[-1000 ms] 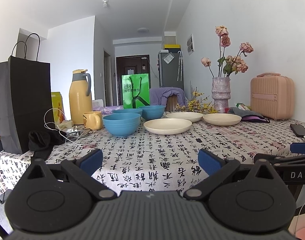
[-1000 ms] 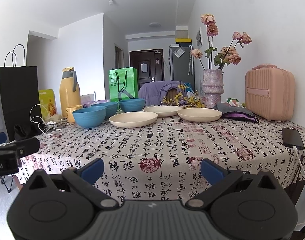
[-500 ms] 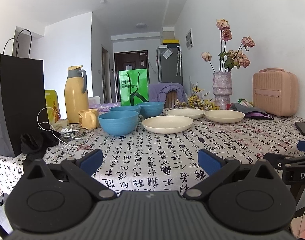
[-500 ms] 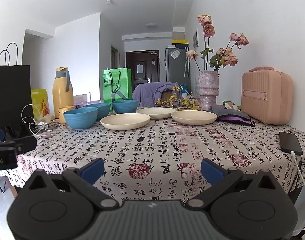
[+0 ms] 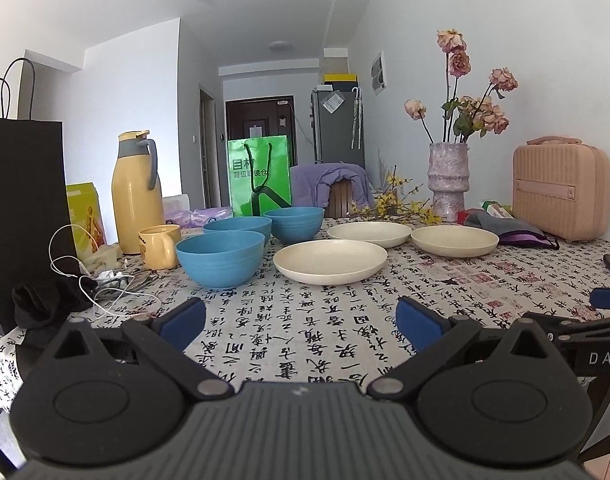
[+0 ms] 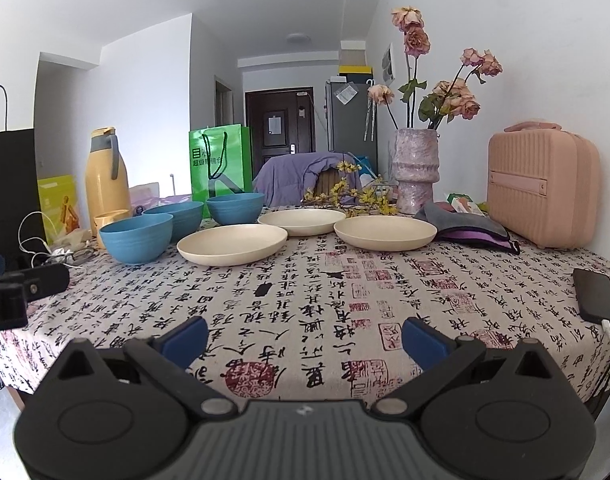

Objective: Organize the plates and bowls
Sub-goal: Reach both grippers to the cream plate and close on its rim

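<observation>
The left gripper (image 5: pixel 301 326) hangs over the near edge of the table (image 5: pixel 345 332), jaws spread wide with nothing between them. Ahead of its jaws and a little to the left stand three blue bowls: the near bowl (image 5: pixel 220 258), the middle bowl (image 5: pixel 238 227) just behind it, and the far bowl (image 5: pixel 298 224) farther back and to the right. Straight ahead lies the near plate (image 5: pixel 329 267), with the back plate (image 5: pixel 369 234) and right plate (image 5: pixel 454 241) beyond it to the right (all three cream, lying flat and apart from one another).

The right gripper (image 6: pixel 305 336) is likewise wide open and empty, above the patterned cloth. From its jaws the plates sit ahead and the bowls ahead to the left; a phone (image 6: pixel 597 298) lies off to the right. A mug (image 5: pixel 160 246) and jug (image 5: pixel 136 197) stand left of the bowls, a vase (image 5: pixel 449 182) behind the plates.
</observation>
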{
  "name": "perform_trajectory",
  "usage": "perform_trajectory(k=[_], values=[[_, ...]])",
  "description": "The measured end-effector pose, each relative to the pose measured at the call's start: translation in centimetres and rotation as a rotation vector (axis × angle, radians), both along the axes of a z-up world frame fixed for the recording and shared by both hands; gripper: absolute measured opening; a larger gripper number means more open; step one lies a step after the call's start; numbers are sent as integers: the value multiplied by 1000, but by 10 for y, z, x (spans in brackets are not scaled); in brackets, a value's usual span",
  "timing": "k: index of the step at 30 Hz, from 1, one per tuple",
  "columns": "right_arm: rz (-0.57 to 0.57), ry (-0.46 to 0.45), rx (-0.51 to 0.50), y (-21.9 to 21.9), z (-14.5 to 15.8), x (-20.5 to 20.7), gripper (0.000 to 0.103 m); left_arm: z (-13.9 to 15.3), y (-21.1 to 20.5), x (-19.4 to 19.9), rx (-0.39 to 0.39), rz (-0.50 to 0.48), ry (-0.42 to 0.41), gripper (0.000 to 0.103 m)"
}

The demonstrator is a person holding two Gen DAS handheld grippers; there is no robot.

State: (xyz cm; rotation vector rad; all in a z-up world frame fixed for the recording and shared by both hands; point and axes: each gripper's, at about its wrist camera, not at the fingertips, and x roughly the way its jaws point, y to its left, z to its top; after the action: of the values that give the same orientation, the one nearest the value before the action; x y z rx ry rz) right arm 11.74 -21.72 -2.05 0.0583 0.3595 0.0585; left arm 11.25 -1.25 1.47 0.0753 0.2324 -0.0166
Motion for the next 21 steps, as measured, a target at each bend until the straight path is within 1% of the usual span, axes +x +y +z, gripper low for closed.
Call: perform_trajectory(k=[7,9,11,13,16,18,21], values=[[-16,11,-3,-5,2,31,103,1,-2,36,-2,6,27,103],[-23,16,-5,-7,3,41,103,0,-2,48,-17,3,39,103],[-29,40,1,-9,4,53,103,-2,-1,62,-35,-4,60,103],[-25,67,24,-12,5,67,103,-3,1,79,-51,-14,75,103],[-19,85,42,-13,8,89,103,-2,5,110,-72,-22,96,103],[-9,96,43,-13,11,107,103,-1,11,135,-107,-34,125,103],[18,144,56,-13,14,144,103,-2,17,174,-146,-30,159,103]])
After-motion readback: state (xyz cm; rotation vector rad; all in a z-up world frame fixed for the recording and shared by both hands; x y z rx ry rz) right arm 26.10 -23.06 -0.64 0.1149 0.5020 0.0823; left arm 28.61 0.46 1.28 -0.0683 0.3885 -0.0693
